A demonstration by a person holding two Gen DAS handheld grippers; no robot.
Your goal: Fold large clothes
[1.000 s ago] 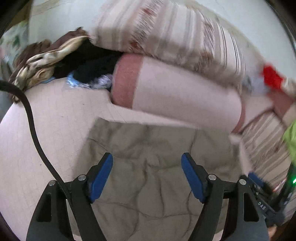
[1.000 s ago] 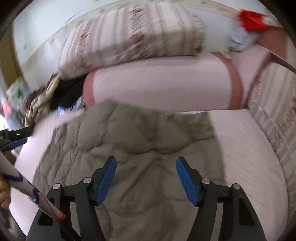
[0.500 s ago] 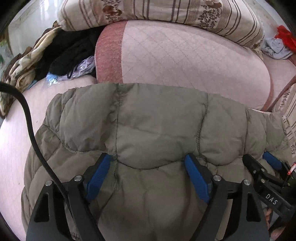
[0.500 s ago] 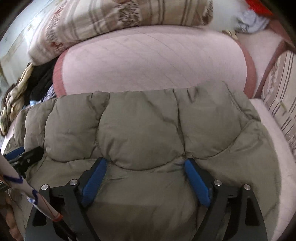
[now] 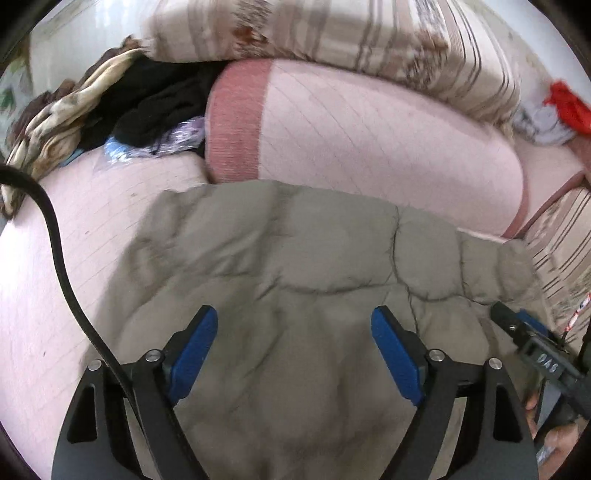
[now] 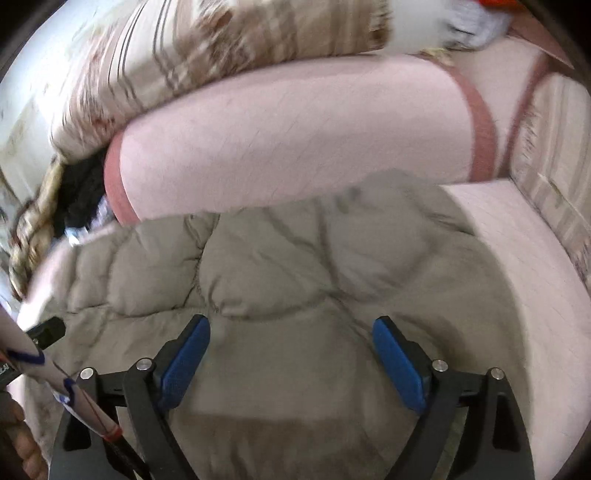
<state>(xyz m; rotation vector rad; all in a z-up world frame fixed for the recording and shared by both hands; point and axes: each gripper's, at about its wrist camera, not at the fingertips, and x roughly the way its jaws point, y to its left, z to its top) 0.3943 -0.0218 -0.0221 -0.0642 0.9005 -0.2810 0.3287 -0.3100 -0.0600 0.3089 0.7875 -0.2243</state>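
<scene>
**Both grippers spread above a puffy jacket on the bed**

A grey-green quilted jacket point(image 5: 303, 258) lies spread on the pink bed point(image 5: 55, 295), its far edge close against a pink bolster point(image 5: 369, 136). The left gripper point(image 5: 293, 350) hangs over the near half of the jacket, jaws spread wide; the fabric shows between and beyond them, and the blue pads point(image 5: 192, 350) pinch nothing. The right gripper point(image 6: 291, 354) is in the same pose to the right, jaws wide apart over a padded panel, nothing pinched. In the left wrist view the right gripper's tip shows at the right edge, and small white characters on it are too blurred to read.

A striped pillow point(image 5: 332, 33) rests on the bolster. On the far left lies a heap of dark and patterned clothes point(image 5: 122, 107); on the far right, a red cloth point(image 5: 569, 107). A black cable point(image 5: 62, 266) curves along the left.
</scene>
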